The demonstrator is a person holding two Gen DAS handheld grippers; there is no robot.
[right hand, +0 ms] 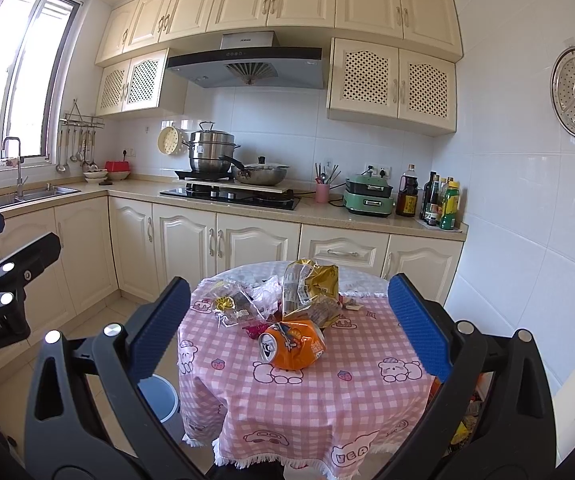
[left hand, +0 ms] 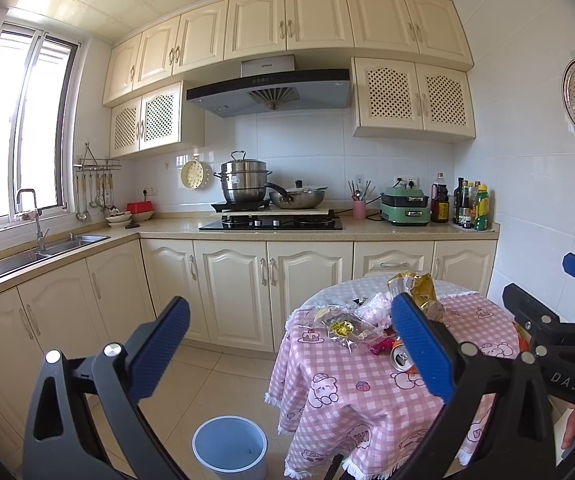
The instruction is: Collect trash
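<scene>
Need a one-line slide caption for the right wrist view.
Open right gripper faces a crushed orange can and wrappers on the pink-checked table.

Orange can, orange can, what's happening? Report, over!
Left tool open, empty. Right tool open, empty, lined up on crushed orange can. Can lies on pink tablecloth among wrappers. Bin on floor, nothing blocking.

A steel steamer pot (right hand: 212, 151) and a lidded wok (right hand: 261, 174) are sitting on the stove, with a green electric cooker (right hand: 368, 199) standing near a cluster of sauce bottles (right hand: 439, 204). Ladles (left hand: 93, 196) are hanging beside the sink (left hand: 43, 252).
</scene>
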